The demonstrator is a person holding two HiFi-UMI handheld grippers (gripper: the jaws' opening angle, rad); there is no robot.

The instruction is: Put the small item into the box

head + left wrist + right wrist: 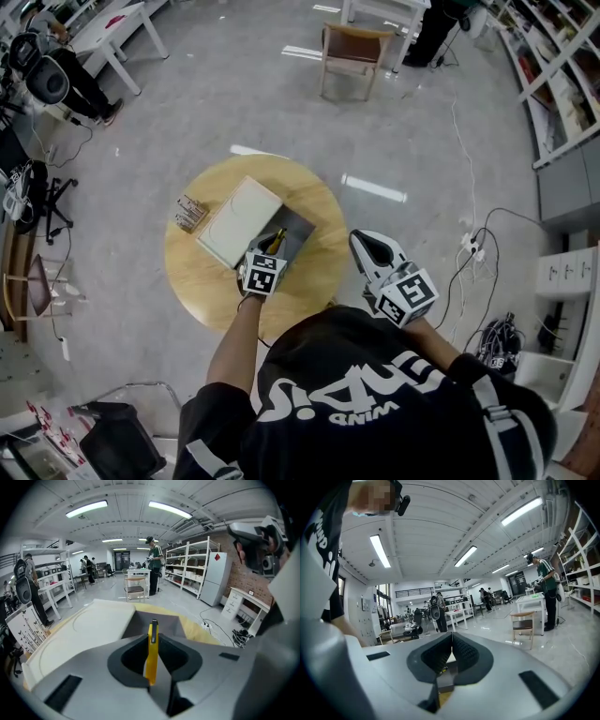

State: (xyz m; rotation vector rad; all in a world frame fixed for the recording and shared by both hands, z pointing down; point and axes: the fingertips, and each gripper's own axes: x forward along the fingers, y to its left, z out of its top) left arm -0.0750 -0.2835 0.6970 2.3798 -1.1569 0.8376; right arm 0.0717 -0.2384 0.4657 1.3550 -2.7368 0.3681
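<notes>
An open box with a grey inside lies on the round wooden table, its white lid folded out to the left. My left gripper hangs over the box's near end, shut on a thin yellow item with a black tip. In the left gripper view the yellow item stands edge-on between the shut jaws of the left gripper, above the grey box and beside the lid. My right gripper is off the table's right edge, shut and holding nothing; the right gripper faces the room.
A small patterned block lies on the table left of the lid. A wooden chair stands on the floor beyond the table. Cables and a power strip lie on the floor to the right, and shelving lines the right wall.
</notes>
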